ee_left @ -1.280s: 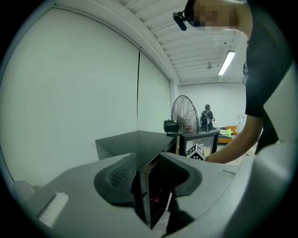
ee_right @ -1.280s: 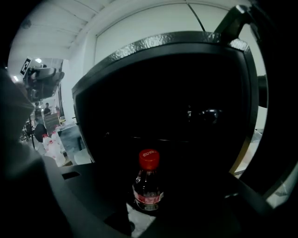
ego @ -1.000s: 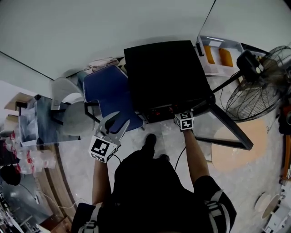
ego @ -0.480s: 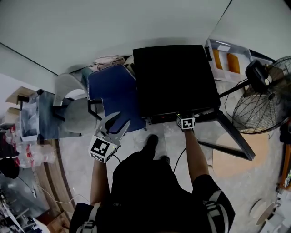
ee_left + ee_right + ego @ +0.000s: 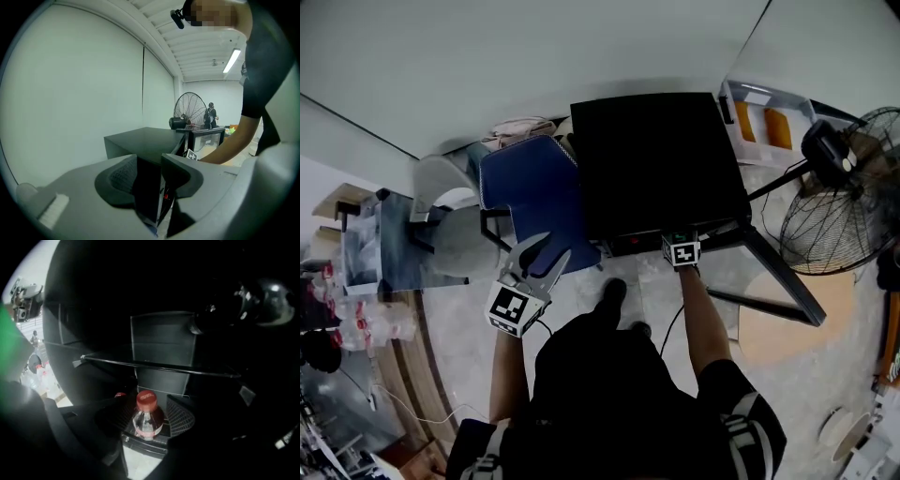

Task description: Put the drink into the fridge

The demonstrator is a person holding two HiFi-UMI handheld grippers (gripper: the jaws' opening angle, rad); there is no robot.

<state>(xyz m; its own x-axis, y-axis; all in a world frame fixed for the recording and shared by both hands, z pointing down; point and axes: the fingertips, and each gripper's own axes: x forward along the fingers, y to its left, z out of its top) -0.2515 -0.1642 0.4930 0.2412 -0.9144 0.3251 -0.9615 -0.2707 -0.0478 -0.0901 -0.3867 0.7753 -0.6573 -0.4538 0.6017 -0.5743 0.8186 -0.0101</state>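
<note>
The right gripper reaches into the black mini fridge; its jaws have just been opening and now stand wide. The drink bottle is upright between them, and the pads appear to sit just off its sides rather than pressing.

The bottle lies dead ahead of this tool, in the line of the jaws, its long axis vertical and crossing that line. It stands on the fridge's lower level, under the glass shelf that runs above and beyond the jaw tips. The coming move, as I judge it, is a straight pull back along the jaws without brushing either flank of the bottle.

The left gripper hangs outside the fridge, well apart from the bottle; its jaws are parted with nothing in them, so the right is plainly the nearer.

The bottle is round, clear plastic holding a dark drink, with a red band; its red screw cap faces the tool. It looks smooth and light, likely easy to tip. The pads are dark and cross-hatched; the shelf is thin and glossy-edged. A second red cap shows just past the left pad, though its bottle cannot be made out.
</note>
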